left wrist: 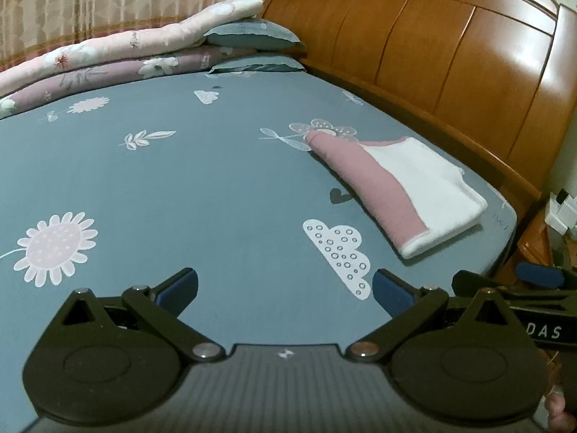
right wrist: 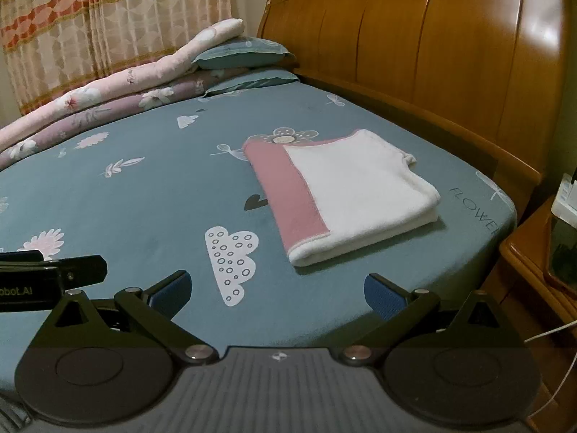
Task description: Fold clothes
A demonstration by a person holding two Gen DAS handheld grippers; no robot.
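The folded pink-and-white garment (right wrist: 346, 198) lies flat on the bed's blue-grey floral sheet (right wrist: 144, 198), near the wooden headboard (right wrist: 432, 54) and the sheet's right-hand corner. In the right wrist view it sits centre-right of frame, just above and betw. the right tongs (right wrist: 276, 294). In the left wrist view it's pushed to the right-middle of frame (left wrist: 404, 191), well off the line of the left tongs (left wrist: 285, 290). So the right tongs look nearer and better lined up. Long axis runs diagonally, upper left to lower right in both views, pink band on the left, white on the right. Both tongs are spread wide, holding nothing, apart from the garment. It looks already folded; prob. only a tidy-up or final fold remains.
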